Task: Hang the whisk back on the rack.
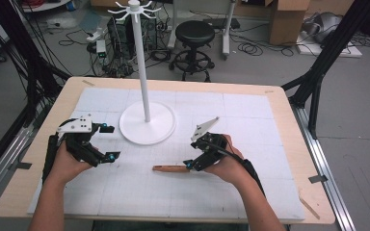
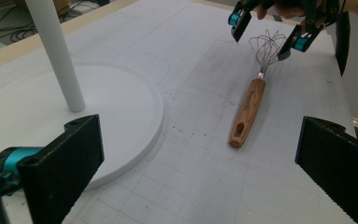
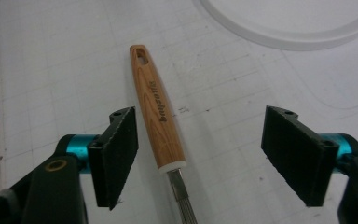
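The right hand-held gripper [image 3: 200, 158] straddles the whisk [image 3: 156, 112] on the counter [image 1: 279, 110], jaws released; the left hand-held gripper [image 2: 200, 177] is released too.

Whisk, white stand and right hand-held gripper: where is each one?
Whisk [image 2: 248, 111], left gripper view, middle of its wooden handle.
White stand [image 1: 141, 62], high view, on its pole.
Right hand-held gripper [image 3: 199, 154], right gripper view, midway between its jaws.
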`<state>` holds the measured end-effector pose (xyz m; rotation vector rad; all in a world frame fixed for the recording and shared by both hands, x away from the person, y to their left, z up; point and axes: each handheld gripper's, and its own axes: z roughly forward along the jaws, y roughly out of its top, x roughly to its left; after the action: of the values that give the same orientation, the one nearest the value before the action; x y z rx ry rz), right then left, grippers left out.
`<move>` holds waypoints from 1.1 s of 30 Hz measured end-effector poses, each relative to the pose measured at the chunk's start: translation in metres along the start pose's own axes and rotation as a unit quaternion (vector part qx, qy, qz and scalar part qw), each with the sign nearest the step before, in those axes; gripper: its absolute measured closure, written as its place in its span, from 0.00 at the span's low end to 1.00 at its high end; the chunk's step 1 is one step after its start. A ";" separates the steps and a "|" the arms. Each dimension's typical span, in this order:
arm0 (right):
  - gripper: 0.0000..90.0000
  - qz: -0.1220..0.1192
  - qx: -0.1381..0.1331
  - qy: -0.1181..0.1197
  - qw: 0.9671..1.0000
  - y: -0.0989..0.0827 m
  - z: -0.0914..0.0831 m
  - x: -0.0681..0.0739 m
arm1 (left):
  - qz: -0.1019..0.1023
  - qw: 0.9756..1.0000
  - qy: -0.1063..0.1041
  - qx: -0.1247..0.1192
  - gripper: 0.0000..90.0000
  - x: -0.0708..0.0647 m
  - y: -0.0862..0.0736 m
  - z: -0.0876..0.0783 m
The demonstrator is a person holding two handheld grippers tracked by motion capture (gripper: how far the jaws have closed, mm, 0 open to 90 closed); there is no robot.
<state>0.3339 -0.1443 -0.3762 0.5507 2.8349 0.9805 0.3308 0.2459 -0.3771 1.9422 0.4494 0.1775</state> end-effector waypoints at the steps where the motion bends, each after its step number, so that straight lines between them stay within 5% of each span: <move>1: 0.32 -0.002 0.005 0.002 1.000 0.001 0.002 0.000 | 0.000 1.000 0.000 0.000 0.02 0.000 0.000 0.000; 33: 0.52 -0.023 0.103 0.030 0.994 0.005 0.042 0.011 | 0.003 1.000 0.000 0.005 0.02 -0.001 0.000 0.002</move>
<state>0.3334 -0.1124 -0.4061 0.4791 3.0084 0.7127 0.3309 0.2442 -0.3779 1.9534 0.4460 0.1793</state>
